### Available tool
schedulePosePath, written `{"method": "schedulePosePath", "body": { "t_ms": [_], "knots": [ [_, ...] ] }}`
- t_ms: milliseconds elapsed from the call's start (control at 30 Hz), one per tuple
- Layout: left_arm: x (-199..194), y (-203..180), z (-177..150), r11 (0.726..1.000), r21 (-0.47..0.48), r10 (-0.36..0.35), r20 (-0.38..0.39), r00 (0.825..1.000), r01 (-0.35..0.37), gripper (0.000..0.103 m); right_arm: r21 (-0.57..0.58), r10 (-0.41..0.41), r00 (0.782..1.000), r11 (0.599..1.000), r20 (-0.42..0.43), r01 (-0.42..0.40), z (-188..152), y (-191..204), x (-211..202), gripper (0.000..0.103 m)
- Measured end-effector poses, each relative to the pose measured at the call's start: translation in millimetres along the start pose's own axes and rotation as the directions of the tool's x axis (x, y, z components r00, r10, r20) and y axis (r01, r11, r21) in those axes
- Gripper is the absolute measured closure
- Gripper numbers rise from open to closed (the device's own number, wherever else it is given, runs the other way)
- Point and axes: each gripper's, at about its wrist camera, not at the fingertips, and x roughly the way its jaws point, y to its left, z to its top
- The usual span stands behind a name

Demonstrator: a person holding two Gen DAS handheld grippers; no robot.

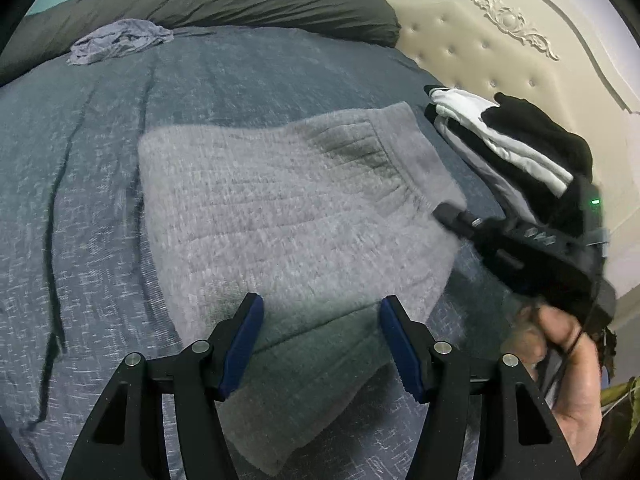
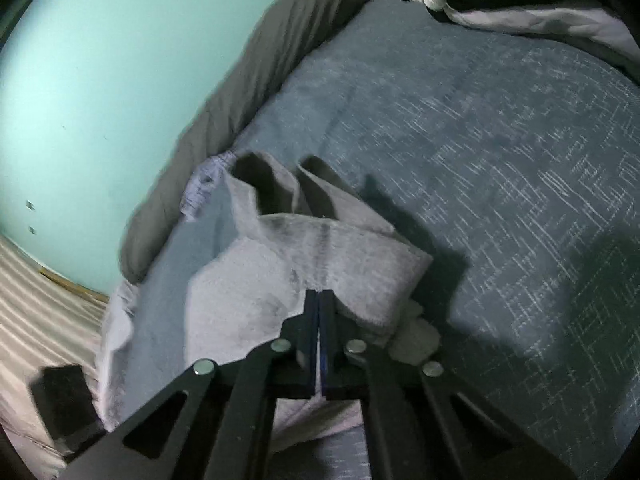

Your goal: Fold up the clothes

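left gripper (image 1: 322,344) points downward, its blue-padded fingers (image 1: 244,344) spread apart with nothing pinched. right gripper (image 2: 320,308) has its fingers (image 2: 311,320) pressed together, held by a bare hand (image 1: 568,364) at its rear.

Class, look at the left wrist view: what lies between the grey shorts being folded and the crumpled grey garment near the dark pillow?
Only bare blue bedspread separates the grey shorts from the crumpled grey garment, as the left wrist view shows.

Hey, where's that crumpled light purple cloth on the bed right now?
In the left wrist view the crumpled light purple cloth lies far back on the left of the blue bedspread, against the dark grey duvet roll, well beyond the grey shorts.
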Motion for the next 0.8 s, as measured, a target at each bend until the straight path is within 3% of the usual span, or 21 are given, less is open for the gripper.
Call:
{"method": "schedulePosePath", "body": {
  "t_ms": [133,233,333,400,600,800],
  "knots": [
    [-5,6,4,1.000,-0.005,0.007,0.003,1.000,-0.007,0.038,-0.094,0.040,0.997,0.995,0.061,-0.034,11,20,-14,0.098],
    [-6,8,2,1.000,-0.003,0.011,0.002,1.000,-0.011,0.038,-0.105,0.095,0.995,0.990,0.022,-0.092,14,24,-5,0.098],
    [-3,7,-6,1.000,0.012,0.009,-0.010,1.000,-0.009,0.038,-0.135,0.006,1.000,0.991,0.008,-0.005,13,23,4,0.098],
    [0,5,-11,1.000,0.021,0.008,-0.013,1.000,-0.007,0.038,-0.096,-0.038,0.999,0.995,0.004,0.038,12,11,8,0.103],
    [7,-2,-23,0.998,0.055,0.016,-0.011,1.000,-0.016,0.038,0.008,-0.109,0.994,0.994,-0.018,0.110,10,-28,9,0.103],
    [5,0,-26,0.997,0.071,0.028,-0.006,1.000,-0.028,0.038,0.036,-0.052,0.998,0.998,0.026,0.051,18,-25,-2,0.103]
  ]
}}
